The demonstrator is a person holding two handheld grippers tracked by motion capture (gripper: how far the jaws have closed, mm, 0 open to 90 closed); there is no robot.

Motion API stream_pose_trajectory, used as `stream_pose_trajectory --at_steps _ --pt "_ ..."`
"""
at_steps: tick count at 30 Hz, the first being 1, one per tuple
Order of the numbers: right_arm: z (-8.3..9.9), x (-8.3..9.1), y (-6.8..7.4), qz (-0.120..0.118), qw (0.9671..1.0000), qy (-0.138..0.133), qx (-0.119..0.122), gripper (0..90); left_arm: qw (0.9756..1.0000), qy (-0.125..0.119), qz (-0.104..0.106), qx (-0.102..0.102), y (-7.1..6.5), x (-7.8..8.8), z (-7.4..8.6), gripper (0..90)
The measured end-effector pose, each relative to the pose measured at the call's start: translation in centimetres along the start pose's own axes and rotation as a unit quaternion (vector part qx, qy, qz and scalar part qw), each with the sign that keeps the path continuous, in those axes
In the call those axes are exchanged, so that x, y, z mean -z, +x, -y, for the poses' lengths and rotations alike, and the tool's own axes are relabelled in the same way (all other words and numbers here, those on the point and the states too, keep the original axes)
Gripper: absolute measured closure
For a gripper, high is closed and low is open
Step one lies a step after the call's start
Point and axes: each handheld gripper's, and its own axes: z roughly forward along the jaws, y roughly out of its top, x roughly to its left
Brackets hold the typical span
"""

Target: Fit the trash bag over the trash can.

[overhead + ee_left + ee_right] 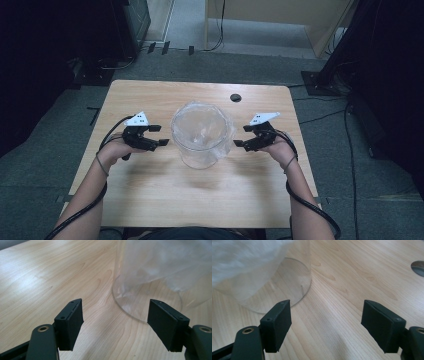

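Note:
A clear round container (202,135) lined with a thin clear plastic bag (200,117) stands at the middle of the wooden table (150,195). My left gripper (161,135) hovers just left of it, jaws wide apart with nothing between them. My right gripper (242,136) hovers just right of it, likewise open and empty. In the left gripper view the container's base (147,300) and the bag (170,262) lie ahead to the right of the open gripper (115,323). In the right gripper view the container (284,282) and bag (242,260) lie ahead to the left of the open gripper (325,325).
A round cable hole (235,97) sits near the table's far edge, also seen as a cable hole (418,266) at the right of the right gripper view. Dark equipment and cables stand on the grey floor around the table. Bare wood lies in front of the container.

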Motion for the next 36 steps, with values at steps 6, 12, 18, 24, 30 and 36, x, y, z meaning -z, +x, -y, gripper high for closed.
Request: stream_pose_trajectory --at_steps 6,12,18,24,30,36 --pt "0.7 -1.6 0.1 -0.002 1.0000 0.008 0.000 24.2 0.9999 0.009 -0.006 0.009 0.4 -0.7 1.0 27.9" --pt "1.4 -3.0 0.1 -0.002 1.0000 0.007 0.002 24.2 0.9996 0.022 -0.007 0.014 0.6 -1.2 1.8 27.9" --pt "1.6 -3.9 -0.2 0.000 1.0000 -0.002 -0.007 24.0 0.9993 0.034 -0.014 -0.009 0.6 -1.8 2.1 27.9" --pt "1.8 -4.6 -0.1 0.004 1.0000 0.002 0.001 23.9 0.9989 0.045 -0.015 -0.008 0.5 -2.4 2.5 27.8" --pt "2.3 -5.5 -0.1 0.001 0.9996 0.026 0.009 23.0 0.9983 0.055 -0.015 -0.013 0.4 -2.8 2.6 27.8" --pt "2.5 -5.8 -0.1 0.004 0.9998 0.011 0.017 19.1 0.9977 0.063 -0.017 -0.019 0.3 -3.2 2.9 27.4"
